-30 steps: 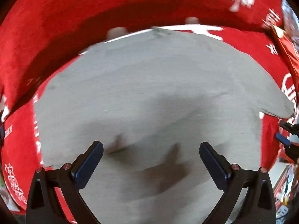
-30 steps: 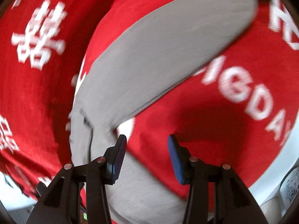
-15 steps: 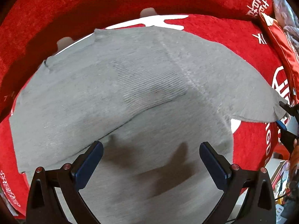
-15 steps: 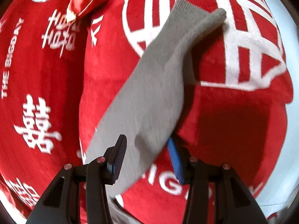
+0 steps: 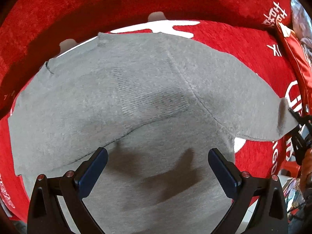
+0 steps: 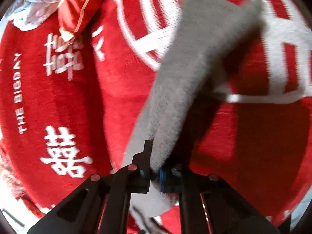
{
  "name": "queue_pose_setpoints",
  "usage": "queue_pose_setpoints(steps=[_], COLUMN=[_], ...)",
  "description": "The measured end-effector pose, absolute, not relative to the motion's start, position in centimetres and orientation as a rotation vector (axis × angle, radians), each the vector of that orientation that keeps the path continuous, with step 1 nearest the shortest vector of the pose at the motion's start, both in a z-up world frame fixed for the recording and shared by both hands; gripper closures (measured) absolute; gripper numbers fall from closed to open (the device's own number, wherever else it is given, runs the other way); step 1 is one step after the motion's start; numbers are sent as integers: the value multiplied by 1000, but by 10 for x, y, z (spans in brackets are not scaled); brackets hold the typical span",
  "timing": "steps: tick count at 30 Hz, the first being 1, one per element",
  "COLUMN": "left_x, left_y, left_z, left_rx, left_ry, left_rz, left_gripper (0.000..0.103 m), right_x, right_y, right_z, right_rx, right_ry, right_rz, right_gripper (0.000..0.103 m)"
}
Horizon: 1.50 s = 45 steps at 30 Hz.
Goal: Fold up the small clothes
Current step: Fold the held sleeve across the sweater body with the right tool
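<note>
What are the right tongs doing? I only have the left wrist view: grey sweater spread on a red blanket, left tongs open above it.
Observer: The right tongs are shut on the sweater's sleeve, pinching the grey knit between the pads.
Operator: Is the sleeve lying flat?
Observer: No. In the right wrist view it rises off the red blanket from the tongs and casts a dark shadow on it.
Operator: Anything else out there?
Observer: A red satin cushion sits at the blanket's far edge, with a crumpled pale cloth beside it.
Operator: And my left tongs?
Observer: The left tongs do not show in the right view.
</note>
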<state>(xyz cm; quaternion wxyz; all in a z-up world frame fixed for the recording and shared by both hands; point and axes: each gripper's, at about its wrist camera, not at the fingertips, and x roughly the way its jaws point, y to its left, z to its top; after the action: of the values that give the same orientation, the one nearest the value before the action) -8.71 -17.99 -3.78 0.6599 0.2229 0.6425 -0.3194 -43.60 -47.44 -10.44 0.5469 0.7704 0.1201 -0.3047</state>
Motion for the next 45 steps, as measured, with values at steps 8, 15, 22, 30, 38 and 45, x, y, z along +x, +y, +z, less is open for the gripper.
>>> queue_pose_setpoints(steps=[8,15,22,30,38,45], left_x=[-67,-33,8,29,39,61], left_y=[-148,-99,-35,27,53,87], left_z=[-29,-23,-24,-32,-24,-9], left_rx=[467,390,298,225,122,8], left_ry=[1439,1419,1408,1423,1414,1388], left_rz=[-685,-589,-445,-347,-387,-409], left_gripper=[0,0,0,0,0,0], right_x=[-355,-213,-87,-57,-76,-16], right_y=[-478,-437,-341,-272,-303,-272], right_z=[-64,-14,-17,-90,-65,-35], right_rx=[1742,1496,1261,1206,1235,1004], right_ry=[221,433,761,1147,1007,1010], right_rz=[-376,-38,147,-7,-205,-57], right_gripper=[97,97,97,90,65,95])
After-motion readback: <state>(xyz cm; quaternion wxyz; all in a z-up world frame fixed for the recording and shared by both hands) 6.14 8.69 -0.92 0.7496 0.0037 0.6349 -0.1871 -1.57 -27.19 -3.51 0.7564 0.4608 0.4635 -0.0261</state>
